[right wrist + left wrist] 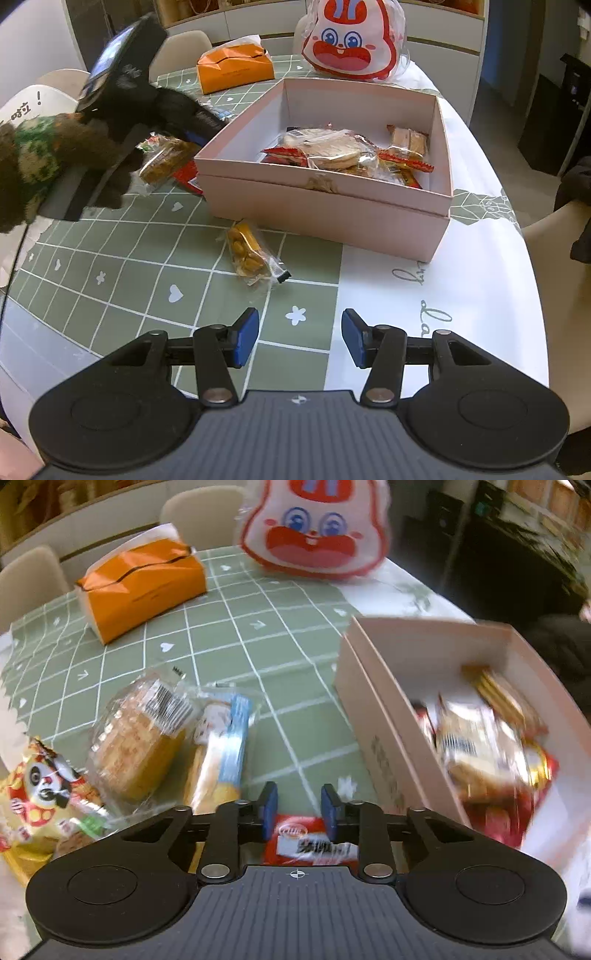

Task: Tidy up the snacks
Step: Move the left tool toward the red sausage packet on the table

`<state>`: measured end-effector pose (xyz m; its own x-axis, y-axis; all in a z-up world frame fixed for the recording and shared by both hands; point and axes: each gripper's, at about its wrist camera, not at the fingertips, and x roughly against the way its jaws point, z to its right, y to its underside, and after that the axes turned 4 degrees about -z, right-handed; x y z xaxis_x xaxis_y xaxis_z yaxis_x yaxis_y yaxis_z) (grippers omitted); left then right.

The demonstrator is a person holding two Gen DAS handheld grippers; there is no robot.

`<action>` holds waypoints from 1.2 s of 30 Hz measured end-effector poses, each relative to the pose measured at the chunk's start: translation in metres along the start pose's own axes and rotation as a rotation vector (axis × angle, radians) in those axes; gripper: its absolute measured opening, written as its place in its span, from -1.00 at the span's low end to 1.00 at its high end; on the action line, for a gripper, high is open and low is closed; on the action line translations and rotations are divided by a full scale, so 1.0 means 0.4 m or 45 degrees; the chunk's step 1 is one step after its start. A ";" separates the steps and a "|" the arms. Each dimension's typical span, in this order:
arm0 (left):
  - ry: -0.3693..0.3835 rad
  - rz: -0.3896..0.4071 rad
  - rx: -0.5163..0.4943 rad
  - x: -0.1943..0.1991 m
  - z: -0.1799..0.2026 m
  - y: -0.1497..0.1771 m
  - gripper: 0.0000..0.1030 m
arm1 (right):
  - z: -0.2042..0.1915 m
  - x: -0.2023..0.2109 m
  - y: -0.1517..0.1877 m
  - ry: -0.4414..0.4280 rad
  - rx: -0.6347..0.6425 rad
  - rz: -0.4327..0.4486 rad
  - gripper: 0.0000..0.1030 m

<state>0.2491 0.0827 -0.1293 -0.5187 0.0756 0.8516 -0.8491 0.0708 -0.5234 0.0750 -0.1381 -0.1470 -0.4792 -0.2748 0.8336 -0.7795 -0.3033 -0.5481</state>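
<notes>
Red packet being gripped for the pink box

The left gripper (299, 808) is narrowed around the red snack packet (310, 843), contact unclear; a firm pinch should be confirmed before lifting toward the box (384, 734); the right gripper (300, 338) is held open, empty.

Glossy plastic snack wrappers (251, 254), matt cardboard box (325, 210)

Green grid tablecloth (122, 280), pink box (325, 206), orange tissue pack (236, 72).

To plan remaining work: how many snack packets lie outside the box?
5: panda packet, clear-wrapped cake, blue-white packet, red packet by left tongs, peanut bar before the box. More may be hidden.
</notes>
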 end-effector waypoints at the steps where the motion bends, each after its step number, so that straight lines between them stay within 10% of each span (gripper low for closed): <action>1: 0.002 -0.008 -0.018 0.010 -0.002 0.014 -0.51 | 0.002 -0.001 0.001 0.002 -0.003 -0.001 -0.04; 19: 0.109 -0.023 0.134 0.226 0.024 0.294 -0.50 | -0.125 -0.059 -0.041 -0.178 0.160 -0.019 -0.04; 36: 0.038 -0.170 -0.115 0.169 0.276 0.228 -0.24 | 0.002 -0.007 0.069 0.033 0.102 0.038 0.06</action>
<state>0.1253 -0.0156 -0.1164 -0.3978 0.0887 0.9132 -0.8970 0.1713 -0.4074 0.0552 -0.1465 -0.1646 -0.5129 -0.2618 0.8176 -0.7301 -0.3679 -0.5758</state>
